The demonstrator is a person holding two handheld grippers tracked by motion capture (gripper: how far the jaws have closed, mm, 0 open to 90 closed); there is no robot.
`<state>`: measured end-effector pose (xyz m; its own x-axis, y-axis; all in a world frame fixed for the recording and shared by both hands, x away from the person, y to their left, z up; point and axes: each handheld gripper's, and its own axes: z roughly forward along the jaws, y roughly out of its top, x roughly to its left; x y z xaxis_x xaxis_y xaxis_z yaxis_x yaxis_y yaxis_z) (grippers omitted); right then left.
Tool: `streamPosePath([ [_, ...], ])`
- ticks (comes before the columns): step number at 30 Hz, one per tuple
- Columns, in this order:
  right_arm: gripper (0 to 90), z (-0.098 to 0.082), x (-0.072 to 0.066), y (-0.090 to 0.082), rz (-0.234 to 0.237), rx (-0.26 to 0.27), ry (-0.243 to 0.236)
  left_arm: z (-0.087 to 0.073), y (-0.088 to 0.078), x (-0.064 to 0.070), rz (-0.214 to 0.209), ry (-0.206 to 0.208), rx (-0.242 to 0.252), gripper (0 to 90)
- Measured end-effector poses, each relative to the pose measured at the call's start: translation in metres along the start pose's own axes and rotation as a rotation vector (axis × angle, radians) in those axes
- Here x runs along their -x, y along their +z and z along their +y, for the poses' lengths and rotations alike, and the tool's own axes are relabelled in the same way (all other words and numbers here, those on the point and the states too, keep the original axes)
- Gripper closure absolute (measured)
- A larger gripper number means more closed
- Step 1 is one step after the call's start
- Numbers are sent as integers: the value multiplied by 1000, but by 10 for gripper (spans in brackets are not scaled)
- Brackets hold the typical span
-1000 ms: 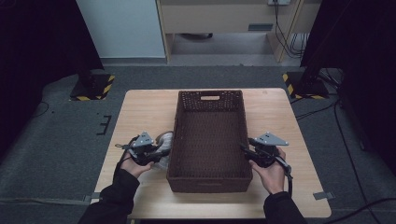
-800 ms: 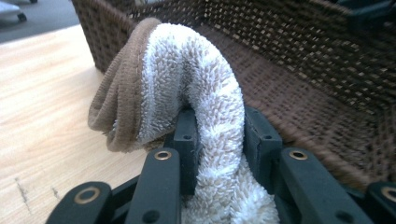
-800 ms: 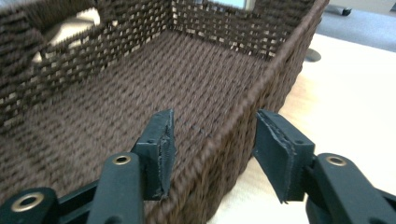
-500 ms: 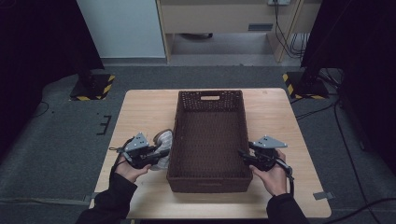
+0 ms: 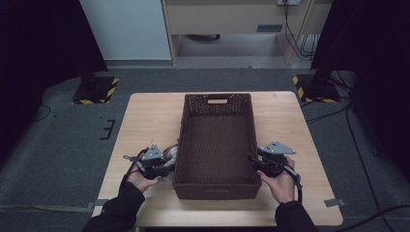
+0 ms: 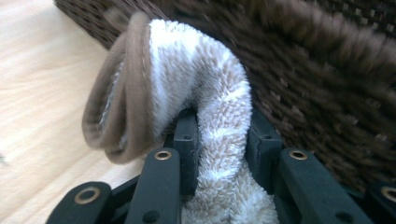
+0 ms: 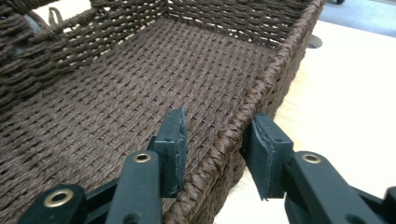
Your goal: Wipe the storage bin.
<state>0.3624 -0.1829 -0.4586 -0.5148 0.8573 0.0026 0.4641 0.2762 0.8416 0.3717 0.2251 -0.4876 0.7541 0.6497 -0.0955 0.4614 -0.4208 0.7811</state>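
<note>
One woven basket (image 5: 217,140) beside the clamped towel (image 6: 205,116)

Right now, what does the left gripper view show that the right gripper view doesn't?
Left gripper view alone: the left tool shut on a brown-and-white towel beside the basket's outer wall, on the table. Right gripper view alone: the basket's bare inside and the right tool straddling its rim, one pad inside, one outside; its jaws have just been closing and the pads do not yet press. Both share the basket.
</note>
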Motion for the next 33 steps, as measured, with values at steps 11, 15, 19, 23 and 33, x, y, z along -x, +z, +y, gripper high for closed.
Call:
streamPosePath([
  [11,648,5,-6,6,-54,-9,24,21,-48,-5,7,-1,155,683],
  [15,646,7,-9,9,-64,-8,32,22,-42,1,9,34,128,683],
  [19,616,5,-6,8,-39,7,30,10,-24,-1,5,22,68,686],
  [23,543,4,-4,5,-20,27,5,-6,-2,4,0,34,-26,686],
  [33,470,3,0,-5,58,40,-31,4,-34,-2,-11,4,82,683],
])
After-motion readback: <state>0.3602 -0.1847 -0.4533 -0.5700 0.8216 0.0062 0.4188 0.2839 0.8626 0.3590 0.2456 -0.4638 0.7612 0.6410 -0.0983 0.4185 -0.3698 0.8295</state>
